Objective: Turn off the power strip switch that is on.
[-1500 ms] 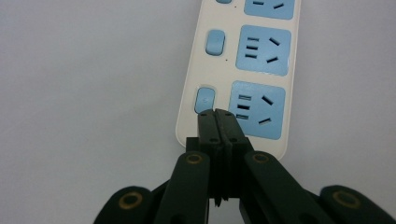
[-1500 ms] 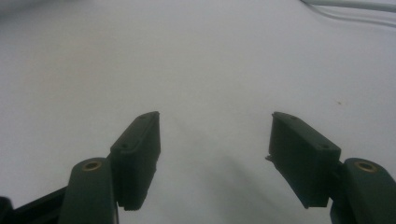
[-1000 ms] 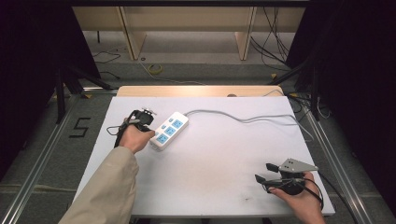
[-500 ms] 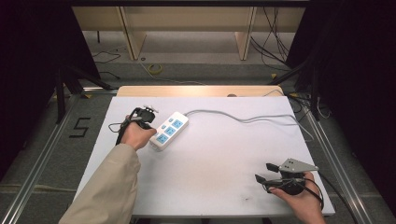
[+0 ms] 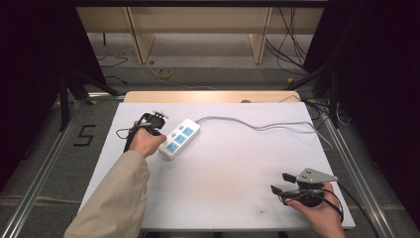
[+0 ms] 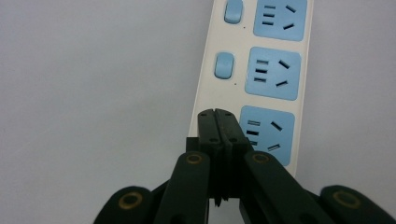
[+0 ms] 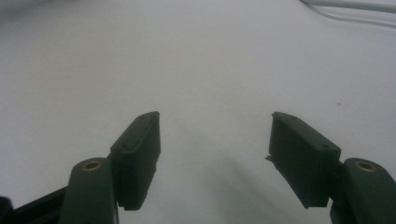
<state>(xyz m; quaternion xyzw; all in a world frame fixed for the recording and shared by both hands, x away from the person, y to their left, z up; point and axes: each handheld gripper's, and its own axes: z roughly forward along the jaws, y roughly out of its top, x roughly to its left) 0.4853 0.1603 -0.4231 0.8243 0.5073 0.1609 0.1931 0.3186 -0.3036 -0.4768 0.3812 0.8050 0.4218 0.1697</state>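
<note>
While closed, left tongs [image 6: 218, 122] overlap the power strip [image 6: 261, 70].

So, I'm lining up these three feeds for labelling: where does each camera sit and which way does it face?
High view: above the person's side, looking forward and down on the white table; both forearms, left gripper and right gripper show.
Left gripper view: rides the left gripper, looking down its shut jaws at the power strip.
Right gripper view: rides the right gripper, looking along its open jaws over bare table, grey cable at top.
Shared: high and left gripper views both show the power strip.
</note>
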